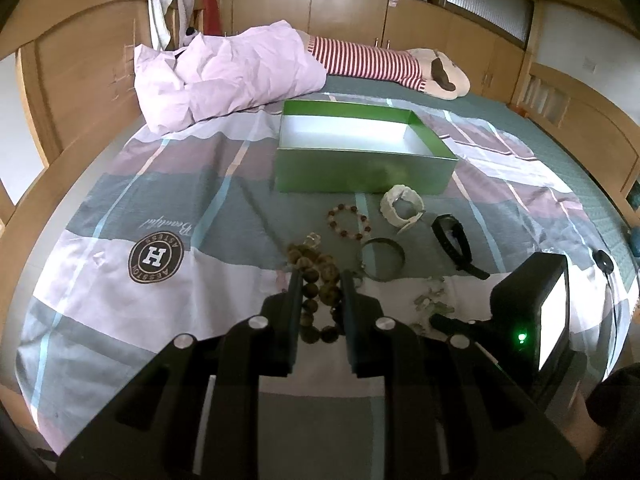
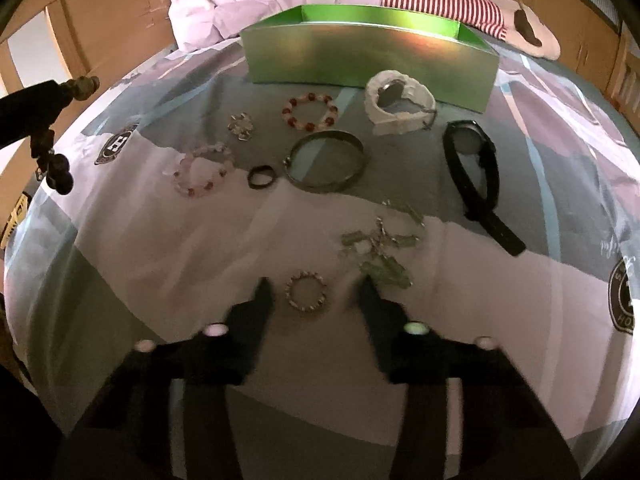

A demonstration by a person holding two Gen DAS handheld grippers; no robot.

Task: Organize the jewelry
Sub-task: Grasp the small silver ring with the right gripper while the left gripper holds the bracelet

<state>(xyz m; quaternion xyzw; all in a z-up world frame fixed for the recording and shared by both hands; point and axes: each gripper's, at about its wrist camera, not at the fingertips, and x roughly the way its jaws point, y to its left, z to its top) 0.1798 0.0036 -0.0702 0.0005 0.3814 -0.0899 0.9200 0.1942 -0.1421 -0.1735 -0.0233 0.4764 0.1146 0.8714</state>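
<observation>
My left gripper (image 1: 321, 274) is shut on a brown wooden bead bracelet (image 1: 320, 292), lifted above the bedspread. The right wrist view shows those beads (image 2: 56, 172) dangling at the far left. My right gripper (image 2: 315, 284) hangs low over the bed, its fingers on either side of a small silver bead ring (image 2: 306, 292), with gaps left on both sides. A green open box (image 1: 360, 172) with a white inside stands further back on the bed, and it appears as a green wall (image 2: 360, 60) in the right wrist view.
Between gripper and box lie a red-and-white bead bracelet (image 2: 309, 112), a white watch (image 2: 396, 100), a black watch (image 2: 474, 160), a metal bangle (image 2: 326, 160), a black ring (image 2: 261, 177), a pink bead bracelet (image 2: 200, 176) and a pale green chain (image 2: 380, 248). A pink quilt (image 1: 224, 72) lies behind.
</observation>
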